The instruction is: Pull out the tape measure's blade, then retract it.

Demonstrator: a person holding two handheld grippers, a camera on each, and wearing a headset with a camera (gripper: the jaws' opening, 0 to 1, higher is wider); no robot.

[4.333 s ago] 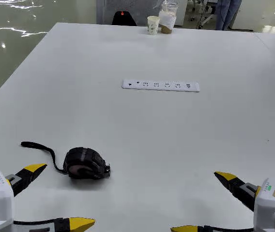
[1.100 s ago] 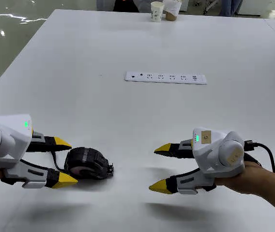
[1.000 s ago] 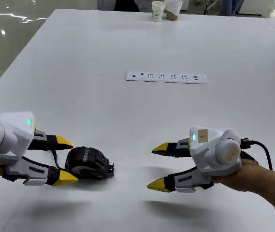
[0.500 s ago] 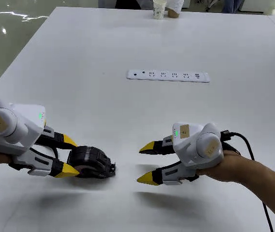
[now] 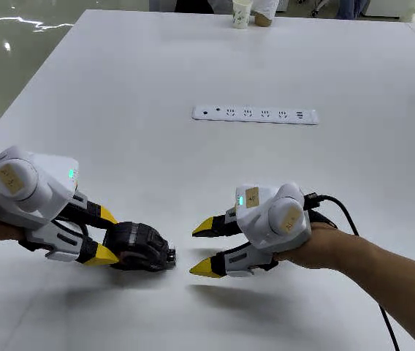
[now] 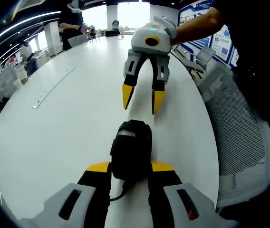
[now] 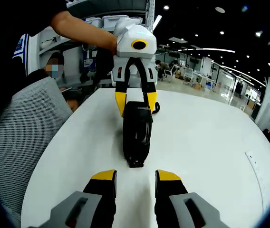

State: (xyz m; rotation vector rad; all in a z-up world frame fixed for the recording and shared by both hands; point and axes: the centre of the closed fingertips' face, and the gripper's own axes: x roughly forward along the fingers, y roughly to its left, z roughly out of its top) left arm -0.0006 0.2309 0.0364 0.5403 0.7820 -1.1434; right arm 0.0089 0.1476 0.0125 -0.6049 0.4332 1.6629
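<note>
A black tape measure (image 5: pixel 140 246) lies on the white table (image 5: pixel 193 168), near its front left. My left gripper (image 5: pixel 107 235) holds the rear of its case, one yellow tip against each side. In the left gripper view the case (image 6: pixel 131 149) sits tight between my left gripper's (image 6: pixel 130 166) tips. My right gripper (image 5: pixel 201 248) is open, its tips pointing at the blade end from a short gap to the right. In the right gripper view the tape measure (image 7: pixel 137 133) lies straight ahead of my right gripper (image 7: pixel 136 176), with nothing between its fingers. No blade is drawn out.
A white power strip (image 5: pixel 255 114) lies across the middle of the table. A paper cup (image 5: pixel 242 13) stands at the far edge. The table's left edge runs along a glossy floor. A mesh chair (image 7: pixel 21 142) and people stand around the table.
Both grippers came in from the near edge toward the tape measure. The left jaws narrowed onto its case. The right gripper slid left toward the blade end. The tape measure stayed put.
</note>
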